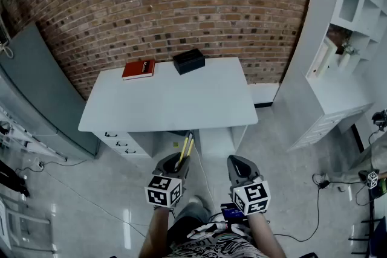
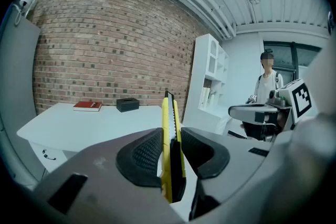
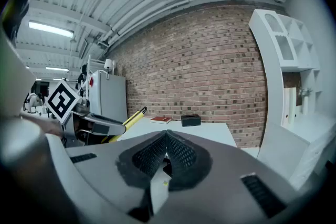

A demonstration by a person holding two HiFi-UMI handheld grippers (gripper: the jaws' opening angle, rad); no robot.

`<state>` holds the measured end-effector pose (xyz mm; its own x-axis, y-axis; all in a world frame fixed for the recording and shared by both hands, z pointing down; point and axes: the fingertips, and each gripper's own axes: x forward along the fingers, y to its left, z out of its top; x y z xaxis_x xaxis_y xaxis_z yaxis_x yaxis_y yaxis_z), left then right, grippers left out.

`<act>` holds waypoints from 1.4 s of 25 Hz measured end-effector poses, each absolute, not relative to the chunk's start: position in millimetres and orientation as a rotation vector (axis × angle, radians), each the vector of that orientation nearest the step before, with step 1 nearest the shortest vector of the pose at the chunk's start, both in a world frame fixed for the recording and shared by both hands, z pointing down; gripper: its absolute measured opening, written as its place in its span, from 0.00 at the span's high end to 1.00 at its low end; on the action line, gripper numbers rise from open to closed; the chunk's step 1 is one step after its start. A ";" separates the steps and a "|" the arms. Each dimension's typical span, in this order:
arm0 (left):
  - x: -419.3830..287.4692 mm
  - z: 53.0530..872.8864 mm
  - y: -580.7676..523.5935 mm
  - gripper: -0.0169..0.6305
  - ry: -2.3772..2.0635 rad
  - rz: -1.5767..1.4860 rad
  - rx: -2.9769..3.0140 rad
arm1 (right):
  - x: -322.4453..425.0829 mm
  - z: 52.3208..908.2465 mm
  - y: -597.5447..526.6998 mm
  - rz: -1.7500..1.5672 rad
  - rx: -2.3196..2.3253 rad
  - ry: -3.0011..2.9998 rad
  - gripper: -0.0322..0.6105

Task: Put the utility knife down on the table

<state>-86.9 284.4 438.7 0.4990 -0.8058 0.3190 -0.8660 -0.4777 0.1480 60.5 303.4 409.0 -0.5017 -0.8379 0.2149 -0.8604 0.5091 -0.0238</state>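
Note:
A yellow and black utility knife stands upright between the pads of my left gripper, which is shut on it. In the head view the knife sticks out of the left gripper, just short of the front edge of the white table. From the right gripper view the knife shows at the left. My right gripper hangs beside the left one, before the table. Its jaws are pressed together with nothing between them.
A red book and a black box lie at the table's far edge against the brick wall. Drawers sit under the table's left side. A white shelf unit stands at the right. A person stands far right.

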 end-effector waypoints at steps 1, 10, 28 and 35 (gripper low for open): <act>-87.1 439.3 285.7 0.79 -1.410 0.298 2.458 | 60.0 409.4 304.5 0.189 1.462 -2.573 0.95; -97.1 441.7 296.6 0.79 -1.430 0.295 2.430 | 55.8 412.1 312.0 0.167 1.456 -2.574 0.95; -96.5 480.0 120.7 0.79 -1.345 0.292 2.387 | 60.5 451.7 138.4 0.254 1.485 -2.476 0.95; -129.5 487.5 -17.0 0.79 -1.272 0.362 2.372 | 16.3 453.7 -1.1 0.335 1.489 -2.436 0.95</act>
